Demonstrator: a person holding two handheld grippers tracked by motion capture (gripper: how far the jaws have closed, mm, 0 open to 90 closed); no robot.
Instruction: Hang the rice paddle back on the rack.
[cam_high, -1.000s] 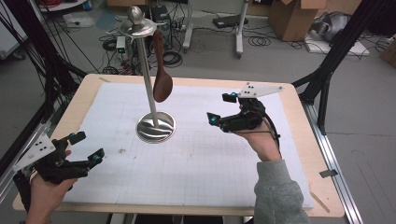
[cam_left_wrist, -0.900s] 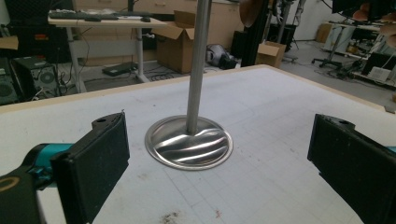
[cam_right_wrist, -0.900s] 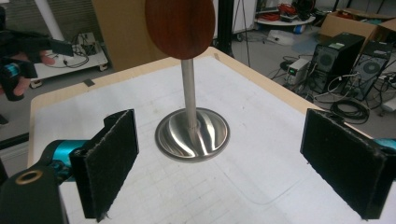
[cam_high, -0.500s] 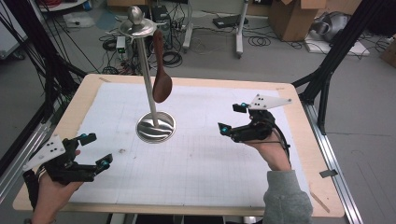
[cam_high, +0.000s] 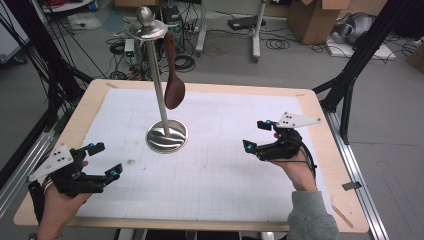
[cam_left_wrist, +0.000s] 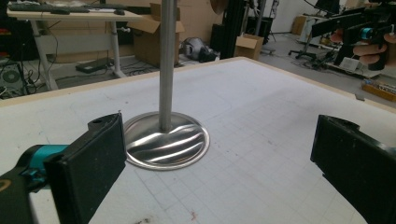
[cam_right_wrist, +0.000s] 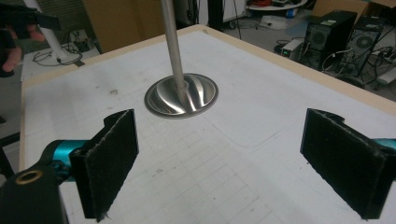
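Left gripper (cam_high: 103, 161) sits low at the near left, jaws wide apart, empty; right gripper (cam_high: 256, 136) hovers at the right, jaws apart, empty too; between them, well clear, the metal stand (cam_high: 166, 136) rises from the surface (cam_high: 225, 185); a brown spoon (cam_high: 173, 80) hangs from its top.

Right gripper (cam_high: 260, 135) drawn back toward table's near right; left gripper (cam_high: 104, 160) shifted slightly inward, toward stand (cam_high: 166, 136).

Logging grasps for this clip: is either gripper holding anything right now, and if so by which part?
Nothing is held. The left gripper and right gripper both have open, empty jaws above the table. The brown spoon hangs from the metal stand, untouched.
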